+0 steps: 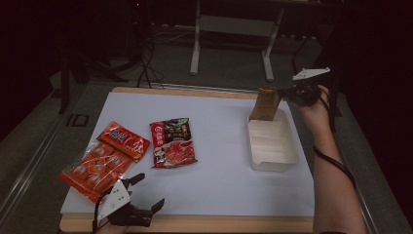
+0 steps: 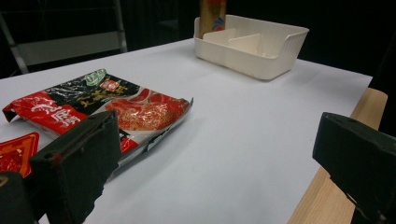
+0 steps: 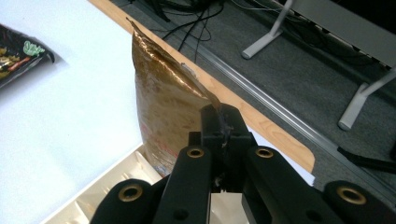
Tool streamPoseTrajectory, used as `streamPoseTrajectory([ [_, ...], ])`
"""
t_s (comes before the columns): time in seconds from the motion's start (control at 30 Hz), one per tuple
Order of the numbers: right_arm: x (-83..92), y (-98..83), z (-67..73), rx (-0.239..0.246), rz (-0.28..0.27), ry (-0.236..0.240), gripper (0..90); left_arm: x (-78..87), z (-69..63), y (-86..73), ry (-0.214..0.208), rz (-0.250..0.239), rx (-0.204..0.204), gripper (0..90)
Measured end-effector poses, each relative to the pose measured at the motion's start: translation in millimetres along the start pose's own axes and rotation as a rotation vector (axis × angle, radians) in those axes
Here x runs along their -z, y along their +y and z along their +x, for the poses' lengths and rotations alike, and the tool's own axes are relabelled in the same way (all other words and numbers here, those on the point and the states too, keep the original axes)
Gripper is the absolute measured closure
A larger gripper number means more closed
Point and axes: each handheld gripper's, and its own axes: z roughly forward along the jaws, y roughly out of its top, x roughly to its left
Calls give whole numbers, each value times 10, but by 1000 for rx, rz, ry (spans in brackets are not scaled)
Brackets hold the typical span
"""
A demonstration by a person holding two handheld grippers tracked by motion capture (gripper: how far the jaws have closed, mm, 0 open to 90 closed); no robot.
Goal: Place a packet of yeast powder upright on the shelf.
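A gold-brown packet [image 1: 267, 103] hangs upright at the far end of the white divided tray [image 1: 272, 167]. My right gripper [image 1: 290, 93] is shut on its top corner. In the right gripper view the jaws [image 3: 222, 116] pinch the packet [image 3: 163, 107] at its crimped edge, and its lower end dips into the tray [image 3: 116, 186]. I cannot tell whether it touches the bottom. My left gripper [image 1: 151, 189] stands open near the table's front left edge with nothing between its jaws [image 2: 219, 140].
A red-and-black snack packet [image 1: 173, 142] lies flat left of the middle, just ahead of the left gripper [image 2: 107, 105]. An orange packet [image 1: 104, 158] lies at the left edge. A wooden rim borders the white tabletop, and cables and metal frame legs stand on the floor beyond.
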Motion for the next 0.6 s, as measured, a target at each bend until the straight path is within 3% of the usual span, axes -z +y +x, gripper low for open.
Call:
streamPoseTrajectory([
  [0.23,-124,-115,59,2,36,27,900,3,-3,3,-1,-2,-1,18],
  [0.47,-108,-148,50,-31,42,39,885,0,1,7,-5,-3,-3,18],
  [0.6,-37,-120,48,-60,38,23,745,-8,0,11,-7,-3,-6,18],
])
